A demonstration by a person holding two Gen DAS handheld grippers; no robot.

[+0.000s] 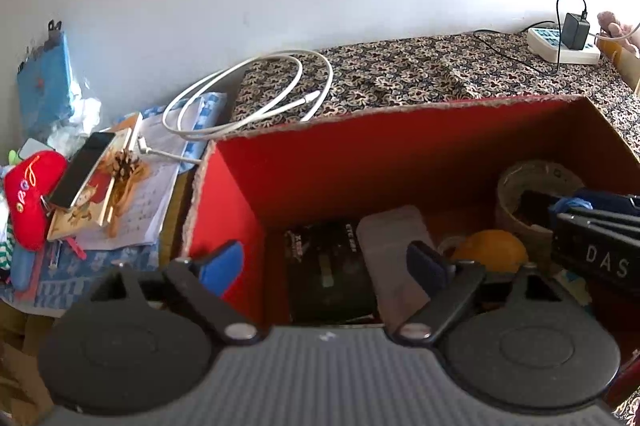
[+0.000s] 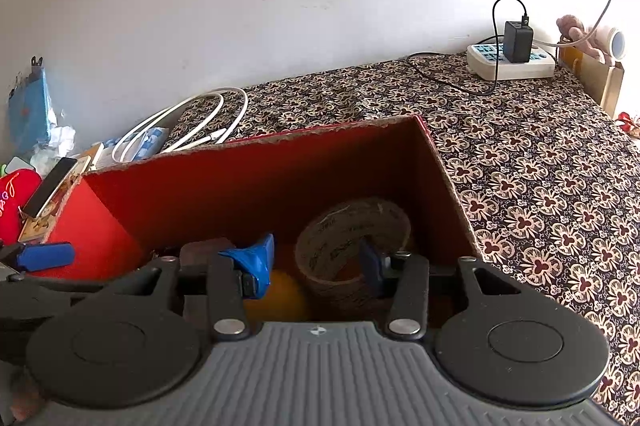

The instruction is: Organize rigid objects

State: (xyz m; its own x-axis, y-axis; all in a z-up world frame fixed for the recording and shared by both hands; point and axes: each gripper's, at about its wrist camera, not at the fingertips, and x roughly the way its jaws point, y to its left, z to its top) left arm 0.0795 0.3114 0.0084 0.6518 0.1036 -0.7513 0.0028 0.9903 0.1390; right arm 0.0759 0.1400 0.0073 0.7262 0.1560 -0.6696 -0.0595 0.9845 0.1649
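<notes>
Two pairs of fingers hang over the red box (image 1: 400, 154), both aimed down into it.

Left gripper (image 1: 324, 262): fingers spread wide, nothing between the pads. Left pad sits over the box's left wall, right pad over a grey flat case (image 1: 390, 246). Below the gap lies a black packet with white lettering (image 1: 328, 266), flat on the box floor, just left of the grey case.

Right gripper (image 2: 316, 262): fingers apart, pads pressing on nothing. A roll of brown tape (image 2: 352, 246) stands on edge just beyond and between them, leaning toward the box's right corner. An orange ball (image 2: 280, 296) lies beside the roll on its left, partly under the left pad.

Box rests on a bed with a floral cover (image 2: 540, 186).

Outside the box, left: coiled white cable (image 1: 256, 94) by the wall, a phone (image 1: 82, 170) lying on a picture book, a red plush toy (image 1: 32, 198).

Far right at the wall: white power strip (image 2: 512, 64) with a black charger (image 2: 518, 42) plugged in.
</notes>
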